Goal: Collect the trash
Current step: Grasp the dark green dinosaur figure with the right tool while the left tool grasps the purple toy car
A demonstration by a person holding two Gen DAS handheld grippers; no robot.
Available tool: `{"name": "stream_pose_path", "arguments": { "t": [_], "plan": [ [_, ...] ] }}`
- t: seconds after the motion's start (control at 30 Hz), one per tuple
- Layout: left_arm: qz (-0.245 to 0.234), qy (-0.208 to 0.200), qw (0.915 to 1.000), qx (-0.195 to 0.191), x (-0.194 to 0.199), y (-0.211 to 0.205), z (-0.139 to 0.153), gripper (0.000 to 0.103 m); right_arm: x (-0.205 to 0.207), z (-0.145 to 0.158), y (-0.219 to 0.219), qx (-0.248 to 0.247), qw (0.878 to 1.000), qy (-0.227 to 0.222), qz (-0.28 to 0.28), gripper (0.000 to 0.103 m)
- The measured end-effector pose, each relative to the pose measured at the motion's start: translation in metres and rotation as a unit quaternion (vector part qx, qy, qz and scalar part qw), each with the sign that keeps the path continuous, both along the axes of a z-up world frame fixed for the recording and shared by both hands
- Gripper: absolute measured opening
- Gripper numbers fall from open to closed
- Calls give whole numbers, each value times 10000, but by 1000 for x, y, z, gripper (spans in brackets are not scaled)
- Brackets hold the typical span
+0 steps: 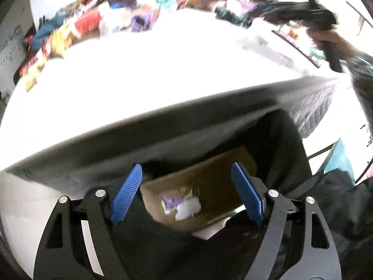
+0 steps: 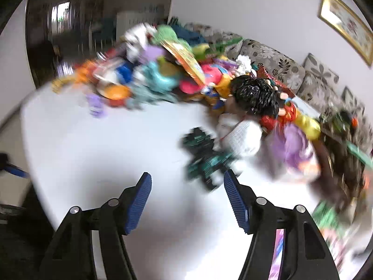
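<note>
Left gripper (image 1: 186, 190), jaws apart and empty, above one brown cardboard box (image 1: 205, 186) holding two blurred scraps (image 1: 180, 204). Right gripper (image 2: 187, 198), jaws apart and empty, over the white table (image 2: 93, 151); just beyond lies one dark green wrapper (image 2: 205, 158), long axis indistinct; a heaped litter pile (image 2: 174, 74) farther off.

One table (image 1: 144, 70), one cardboard box (image 1: 209, 186), two tongs (image 1: 186, 194).

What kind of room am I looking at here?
Most likely a home living room: a flower-patterned sofa stands along the wall under a gold-framed picture, and a white table in front is heaped with colourful wrappers.
</note>
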State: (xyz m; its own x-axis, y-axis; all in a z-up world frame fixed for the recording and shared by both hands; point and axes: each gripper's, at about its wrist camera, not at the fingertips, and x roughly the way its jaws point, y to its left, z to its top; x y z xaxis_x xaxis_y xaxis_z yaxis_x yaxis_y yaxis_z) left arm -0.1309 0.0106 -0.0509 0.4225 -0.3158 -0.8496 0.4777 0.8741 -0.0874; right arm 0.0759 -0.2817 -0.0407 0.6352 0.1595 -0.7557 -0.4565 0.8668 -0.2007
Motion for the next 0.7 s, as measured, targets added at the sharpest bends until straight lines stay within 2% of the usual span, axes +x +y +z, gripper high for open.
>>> {"name": "stream_pose_path", "arguments": {
  "t": [0.07,0.1,0.13,0.17,0.23,0.27,0.37,0.5,0.67,0.7],
  "plan": [
    [14,-146,9999,-85,1,-3,10,78,29,-14,1,-92,9997,238,-26,70],
    [45,-192,9997,-106,3,-5,14,78,34,-19,0,-115,9993,361,-45,81],
    [94,-239,9996,-151,8,-5,14,78,46,-27,-3,-120,9982,580,-70,83],
    [157,-288,9993,-188,10,-4,18,78,50,-30,-4,89,9981,604,-54,85],
    [336,-401,9981,-321,25,-6,21,78,65,-35,-13,722,9925,973,-132,79],
    [433,-440,9974,-374,33,-7,25,78,66,-33,-15,732,9929,891,-277,67],
    [701,-623,9942,-532,67,-11,33,78,57,-34,-16,716,9925,887,-450,66],
    [1076,-773,9906,-341,126,-26,36,78,31,-33,-18,1064,9899,803,-492,66],
    [1442,-447,9883,-197,197,-44,15,78,-9,-25,-26,1438,9860,749,-388,66],
    [1527,-498,9869,-171,203,-45,13,79,-17,-24,-28,1511,9846,790,-397,66]
  ]
}}
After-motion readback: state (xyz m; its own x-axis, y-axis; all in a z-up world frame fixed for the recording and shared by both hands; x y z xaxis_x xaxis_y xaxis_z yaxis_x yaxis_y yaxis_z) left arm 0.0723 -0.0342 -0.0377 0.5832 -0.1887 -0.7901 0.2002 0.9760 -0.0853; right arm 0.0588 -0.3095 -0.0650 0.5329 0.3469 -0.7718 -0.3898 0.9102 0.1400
